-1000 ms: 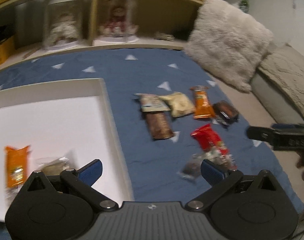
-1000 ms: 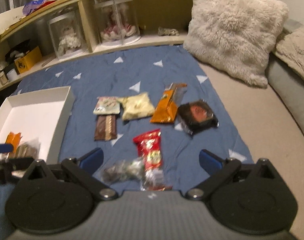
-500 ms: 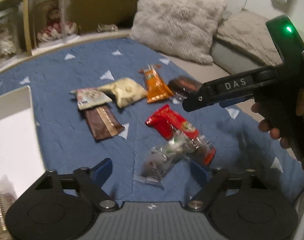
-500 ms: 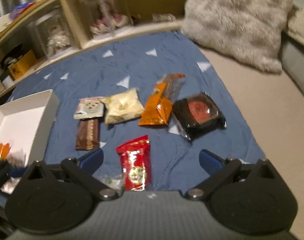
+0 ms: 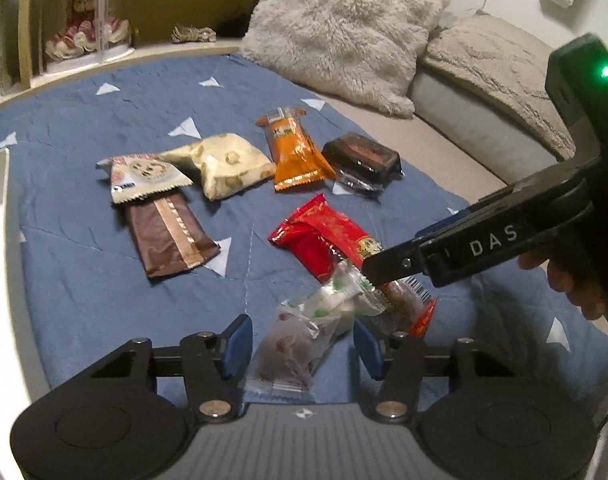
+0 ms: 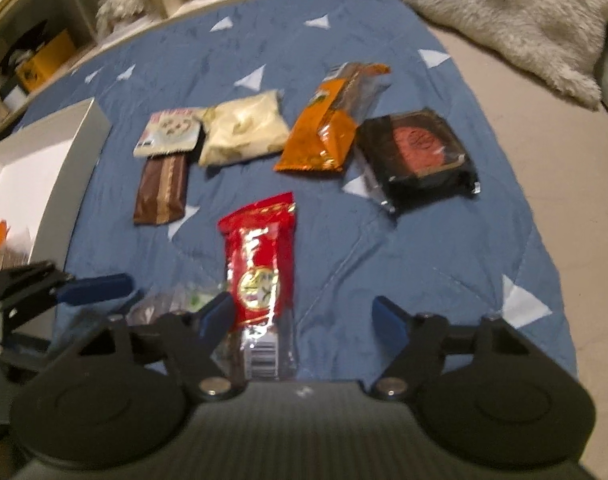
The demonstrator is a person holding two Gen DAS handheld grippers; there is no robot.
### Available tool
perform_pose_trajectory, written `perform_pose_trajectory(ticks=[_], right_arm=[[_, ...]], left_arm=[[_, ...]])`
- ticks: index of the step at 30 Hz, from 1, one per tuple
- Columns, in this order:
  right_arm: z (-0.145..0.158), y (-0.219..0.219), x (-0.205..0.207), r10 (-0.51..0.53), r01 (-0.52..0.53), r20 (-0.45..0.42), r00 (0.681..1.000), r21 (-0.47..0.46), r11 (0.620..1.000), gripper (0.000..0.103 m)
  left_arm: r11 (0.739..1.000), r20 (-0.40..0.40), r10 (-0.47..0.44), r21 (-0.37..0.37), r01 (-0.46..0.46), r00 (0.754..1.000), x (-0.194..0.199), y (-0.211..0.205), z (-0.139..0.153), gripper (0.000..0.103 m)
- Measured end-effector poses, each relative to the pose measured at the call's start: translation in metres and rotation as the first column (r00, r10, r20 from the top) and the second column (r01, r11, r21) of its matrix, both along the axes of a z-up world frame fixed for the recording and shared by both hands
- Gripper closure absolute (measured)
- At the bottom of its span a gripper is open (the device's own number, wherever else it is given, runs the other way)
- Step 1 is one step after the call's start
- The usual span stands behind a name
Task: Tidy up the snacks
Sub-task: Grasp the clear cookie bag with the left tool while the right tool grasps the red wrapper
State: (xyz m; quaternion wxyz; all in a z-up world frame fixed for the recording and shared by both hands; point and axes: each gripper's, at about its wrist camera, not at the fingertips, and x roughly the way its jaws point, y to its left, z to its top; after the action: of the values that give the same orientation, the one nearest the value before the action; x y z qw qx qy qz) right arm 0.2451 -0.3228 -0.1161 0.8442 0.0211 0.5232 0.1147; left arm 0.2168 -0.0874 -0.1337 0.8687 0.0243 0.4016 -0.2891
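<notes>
Both grippers had dropped from above the white box (image 6: 44,168) toward the blanket (image 5: 104,280), the left gripper (image 5: 300,346) closing around the clear packet (image 5: 300,336) and the right gripper (image 6: 304,316) around the red packet (image 6: 260,256), neither yet pinched, so two pickups looked imminent.

The red packet's (image 6: 260,264) near end hides behind the right gripper (image 6: 304,316); the white box (image 6: 36,168) beyond the tongs' left is cut off.
</notes>
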Motion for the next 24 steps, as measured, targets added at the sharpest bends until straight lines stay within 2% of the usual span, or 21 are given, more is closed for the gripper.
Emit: perform_pose_trajectory(ticks=[7,9,16,18,24], right_arm=[[-0.004,0.018,0.000,0.061,-0.061,-0.003,0.998,-0.015,0.998,0.028],[-0.006,0.021,0.002,0.071,-0.071,-0.012,0.997,-0.018,0.997,0.035],[-0.014,0.033,0.005,0.110,-0.111,-0.028,0.994,-0.054,0.992,0.047],[-0.012,0.031,0.004,0.102,-0.103,-0.028,0.994,-0.040,0.994,0.057],[-0.007,0.027,0.001,0.073,-0.073,-0.009,0.997,-0.052,0.996,0.064]], left_arm=[[1.000,-0.027,-0.011,-0.002,0.011,1.000,0.003,0.003,-0.005,0.050],[1.000,-0.036,-0.009,0.000,0.009,0.999,0.004,0.004,-0.004,0.052],[0.999,-0.059,0.003,0.032,-0.001,0.998,0.005,0.004,-0.005,0.062],[0.999,-0.065,0.012,0.038,-0.009,0.998,0.005,0.004,-0.005,0.068],[0.998,-0.067,0.052,0.036,-0.050,0.996,0.006,0.009,0.001,0.070]])
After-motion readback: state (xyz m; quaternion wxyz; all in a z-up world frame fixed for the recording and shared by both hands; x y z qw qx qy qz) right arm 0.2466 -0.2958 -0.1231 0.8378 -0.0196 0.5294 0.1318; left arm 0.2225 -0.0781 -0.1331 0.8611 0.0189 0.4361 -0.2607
